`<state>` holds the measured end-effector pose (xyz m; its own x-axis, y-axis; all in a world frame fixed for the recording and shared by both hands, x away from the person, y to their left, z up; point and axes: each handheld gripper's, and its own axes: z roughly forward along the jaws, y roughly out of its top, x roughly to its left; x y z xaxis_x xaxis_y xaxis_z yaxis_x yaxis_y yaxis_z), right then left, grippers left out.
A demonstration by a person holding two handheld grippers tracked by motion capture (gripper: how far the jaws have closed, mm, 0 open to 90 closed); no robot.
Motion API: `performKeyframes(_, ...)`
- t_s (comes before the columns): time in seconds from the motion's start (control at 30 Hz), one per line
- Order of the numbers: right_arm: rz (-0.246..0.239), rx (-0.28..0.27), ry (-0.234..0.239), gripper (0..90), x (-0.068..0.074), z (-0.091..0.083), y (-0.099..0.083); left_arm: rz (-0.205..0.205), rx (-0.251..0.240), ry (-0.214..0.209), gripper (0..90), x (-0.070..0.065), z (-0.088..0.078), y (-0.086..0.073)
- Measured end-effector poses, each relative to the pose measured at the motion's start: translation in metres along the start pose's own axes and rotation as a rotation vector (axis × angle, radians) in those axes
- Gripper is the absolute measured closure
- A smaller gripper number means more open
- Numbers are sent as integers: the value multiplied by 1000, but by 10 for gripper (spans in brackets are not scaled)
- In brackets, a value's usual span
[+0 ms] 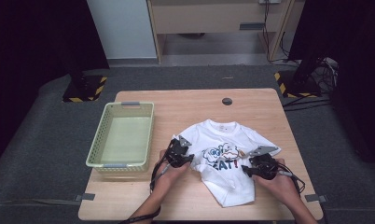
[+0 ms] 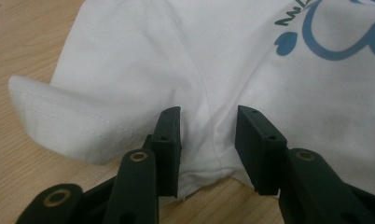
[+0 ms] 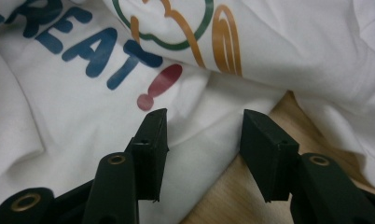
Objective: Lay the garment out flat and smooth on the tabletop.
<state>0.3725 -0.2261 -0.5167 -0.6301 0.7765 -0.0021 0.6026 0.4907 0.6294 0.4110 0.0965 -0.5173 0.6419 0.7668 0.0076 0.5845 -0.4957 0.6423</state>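
Note:
A white T-shirt (image 1: 225, 158) with a blue, orange and red cartoon print lies crumpled, print up, on the wooden table (image 1: 176, 105). My left gripper (image 1: 191, 157) rests at the shirt's left side, by the sleeve. In the left gripper view its jaws (image 2: 209, 135) stand apart over the underarm seam of the shirt (image 2: 143, 60), and the pads do not press the cloth. My right gripper (image 1: 244, 170) sits at the shirt's right side. Its jaws (image 3: 202, 140) are open astride a fold edge of the shirt (image 3: 83, 107) below the red exclamation mark, with bare wood beside it.
A pale green plastic basket (image 1: 98, 140), with nothing in it, stands on the table's left part, close to my left hand. A round cable hole (image 1: 227, 101) is near the far edge. Bare wood lies beyond the shirt and along the near edge.

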Motion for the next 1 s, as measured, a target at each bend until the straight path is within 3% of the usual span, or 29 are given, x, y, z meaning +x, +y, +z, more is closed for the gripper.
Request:
performKeyframes(0.17,21,-11,0,500,-5,4,2,-16,-12,7,587,2,4,3)
performKeyframes(0.37,59,-39,-18,501,-23,17,14,-37,-23,18,555,8,15,13)
performKeyframes(0.67,50,20,-30,524,-44,25,31,-61,-20,38,509,19,21,20)
performKeyframes(0.73,28,27,-34,535,-43,23,31,-88,-9,11,478,20,20,23)
performKeyframes(0.8,8,12,-32,574,-39,16,29,-110,-33,-19,466,19,14,25)
performKeyframes(0.9,4,-25,-21,663,-30,-3,22,-94,-59,-18,448,12,0,30)
performKeyframes(1.0,-6,-34,-26,675,-22,-23,13,-57,-82,-23,433,-3,-20,32)
